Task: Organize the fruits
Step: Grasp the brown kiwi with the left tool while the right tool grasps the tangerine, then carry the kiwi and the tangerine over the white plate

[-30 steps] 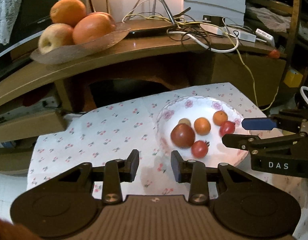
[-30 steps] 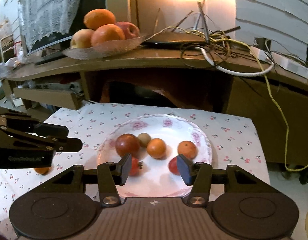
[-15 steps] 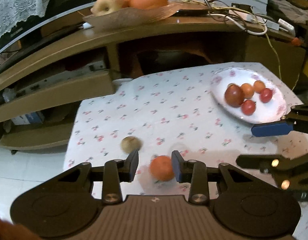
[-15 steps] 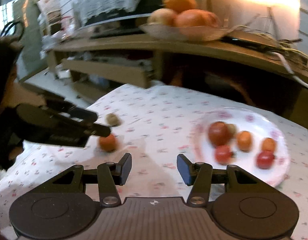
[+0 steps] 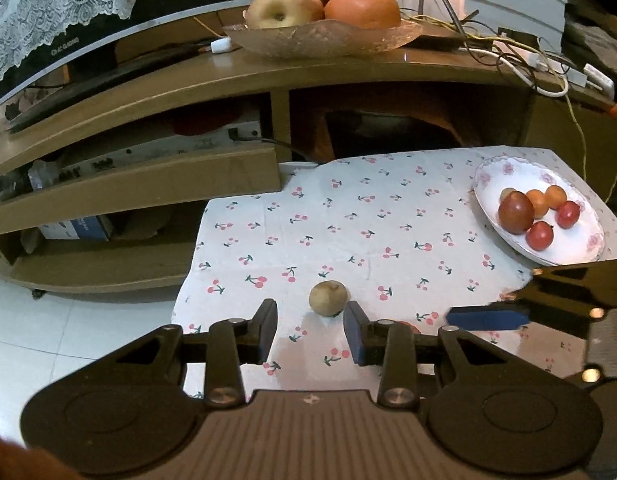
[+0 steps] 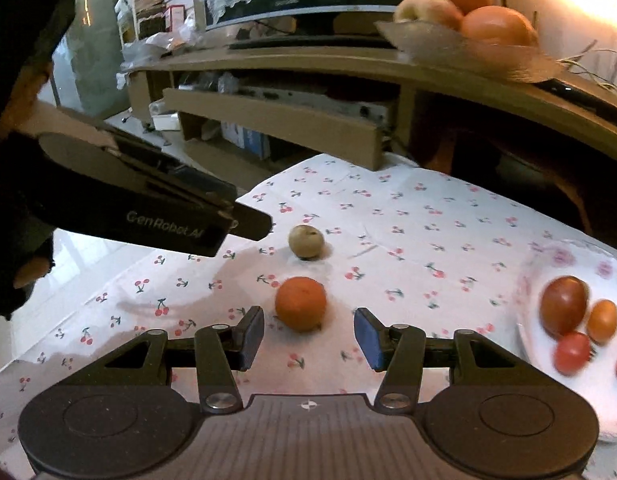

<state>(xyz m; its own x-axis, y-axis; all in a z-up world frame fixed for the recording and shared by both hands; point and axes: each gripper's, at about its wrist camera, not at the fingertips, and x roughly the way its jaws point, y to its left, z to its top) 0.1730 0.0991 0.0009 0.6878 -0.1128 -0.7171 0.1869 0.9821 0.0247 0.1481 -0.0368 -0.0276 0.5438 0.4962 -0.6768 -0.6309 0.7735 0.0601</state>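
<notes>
A small tan round fruit (image 5: 328, 298) lies on the cherry-print cloth, just ahead of my open left gripper (image 5: 310, 330); it also shows in the right wrist view (image 6: 306, 241). A small orange fruit (image 6: 300, 303) lies just ahead of my open right gripper (image 6: 308, 336), between its fingertips. A white flowered plate (image 5: 580, 240) at the right holds several red and orange fruits, among them a large dark red one (image 5: 515, 212). The left gripper (image 6: 244, 224) appears at the left of the right wrist view, the right gripper (image 5: 488, 317) at the right of the left wrist view.
A wooden TV stand (image 5: 212, 80) runs behind the low table, with a glass bowl (image 5: 324, 36) of oranges and an apple on top and tangled cables (image 5: 520, 60) to the right. White tiled floor (image 5: 48, 328) lies left of the table edge.
Both grippers have swung left, away from the plate, toward the two loose fruits. The tan fruit now lies ahead of the left gripper and the orange fruit ahead of the right one.
</notes>
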